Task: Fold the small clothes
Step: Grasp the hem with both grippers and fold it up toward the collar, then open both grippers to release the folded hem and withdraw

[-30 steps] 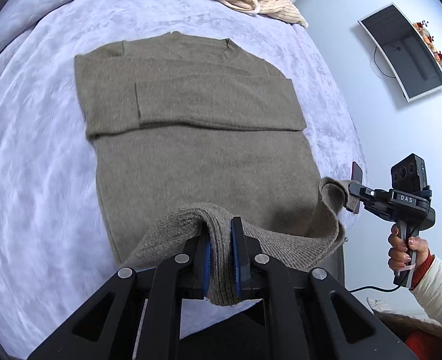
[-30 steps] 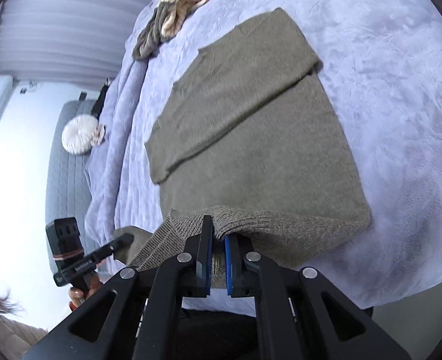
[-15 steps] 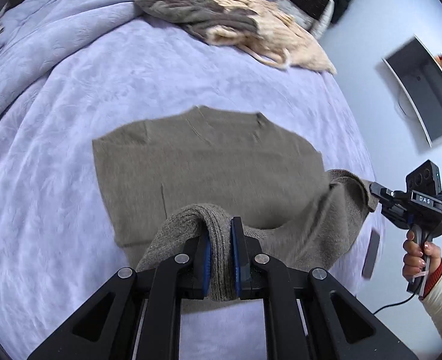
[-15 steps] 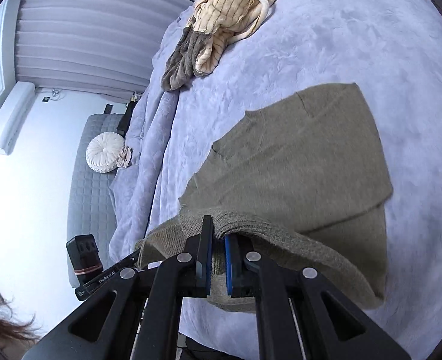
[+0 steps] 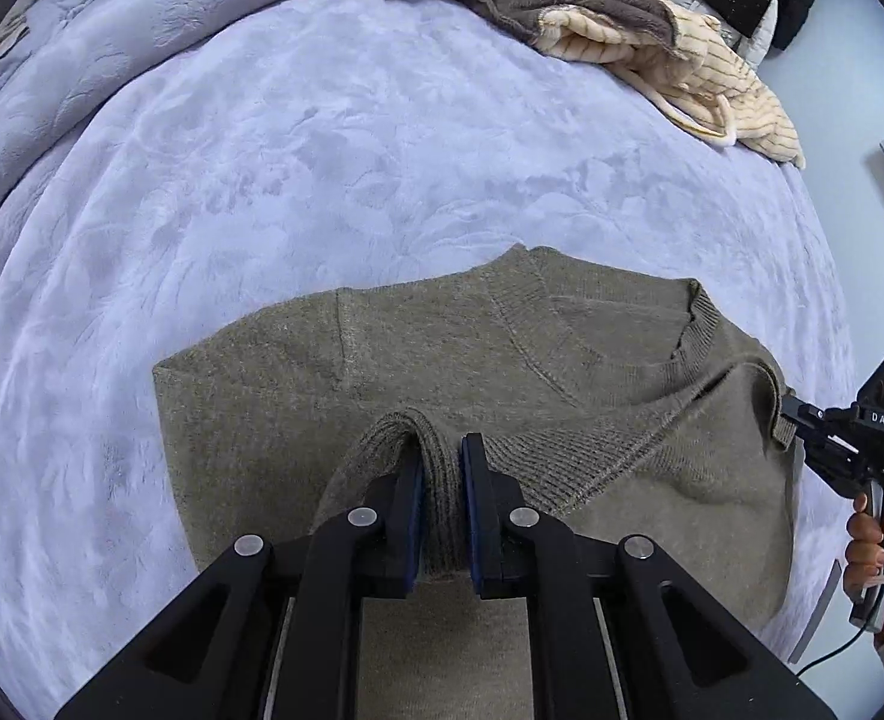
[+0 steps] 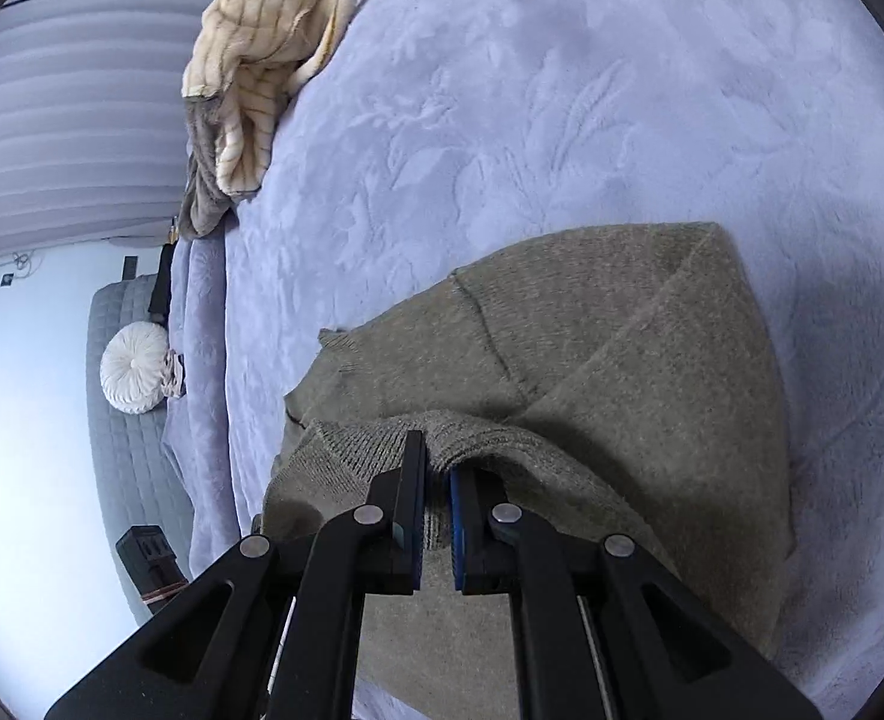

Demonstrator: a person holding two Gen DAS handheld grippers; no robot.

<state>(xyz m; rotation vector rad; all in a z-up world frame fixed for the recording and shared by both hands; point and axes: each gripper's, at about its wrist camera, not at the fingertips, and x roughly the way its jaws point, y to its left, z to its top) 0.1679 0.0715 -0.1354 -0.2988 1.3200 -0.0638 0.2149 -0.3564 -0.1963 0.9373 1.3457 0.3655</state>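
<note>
1. The olive-brown knitted sweater point(image 5: 502, 360) lies on a lavender plush bedspread point(image 5: 262, 150), in the part of the bed nearest the two grippers

2. The left gripper point(image 5: 442, 462) is clamped on a pinch of the sweater's ribbed hem; the cloth bulges up between its blue pads and drapes over both sides

3. The right gripper point(image 6: 437, 468) is likewise closed tight on the ribbed hem, with a fold of knit squeezed between its pads

4. In the left wrist view the right gripper appears at the right-hand edge, a person's hand point(image 5: 874, 546) wrapped around its grip, its tip meeting the hem at the sweater's right side

5. The hem is lifted and doubled over the body of the sweater, its ribbed edge sitting just below the neckline point(image 5: 697, 324), which opens toward the far edge of the bed

6. One shoulder seam and a sleeve fold show on the flat layer beneath the raised hem

7. A heap of cream striped and grey-brown fleece clothes point(image 5: 622, 18) rests at the far corner of the bed, well apart from the sweater

8. Beyond the bed's left edge in the right wrist view, a round white cushion point(image 6: 133, 367) sits on a grey quilted couch point(image 6: 118, 456)
</note>
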